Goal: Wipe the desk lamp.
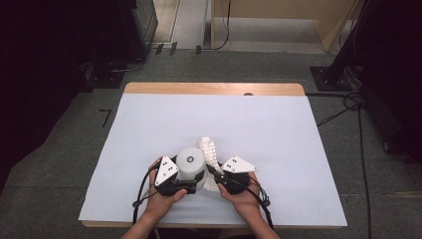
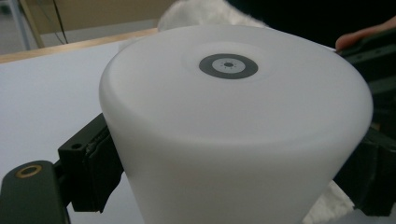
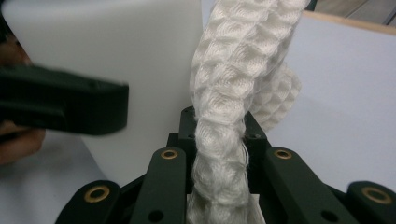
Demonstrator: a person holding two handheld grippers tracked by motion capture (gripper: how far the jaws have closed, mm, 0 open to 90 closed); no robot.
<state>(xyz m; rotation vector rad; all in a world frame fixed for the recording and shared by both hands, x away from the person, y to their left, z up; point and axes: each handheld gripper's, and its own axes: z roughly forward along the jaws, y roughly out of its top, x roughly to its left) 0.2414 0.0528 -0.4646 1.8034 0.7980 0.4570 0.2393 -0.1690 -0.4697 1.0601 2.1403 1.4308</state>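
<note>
A white cup [image 1: 190, 163] stands upside down near the table's front edge, a grey ring on its upturned base [image 2: 228, 66]. My left gripper [image 1: 186, 186] is shut on the white cup, its black jaws pressed to both sides of the wall [image 2: 224, 154]. A white waffle-weave cloth [image 1: 209, 155] lies bunched just right of the cup, touching it. My right gripper [image 1: 215, 174] is shut on the cloth [image 3: 224, 130], which rises as a thick folded strip from between its jaws. The cup's wall [image 3: 116, 56] stands close on the left in the right gripper view.
The table [image 1: 278, 129] is covered by a pale sheet, with a bare wooden strip [image 1: 214, 88] along the far edge. Dark equipment and cables [image 1: 348, 99] stand on the floor around it. The left gripper's jaw [image 3: 60, 105] crosses the right gripper view.
</note>
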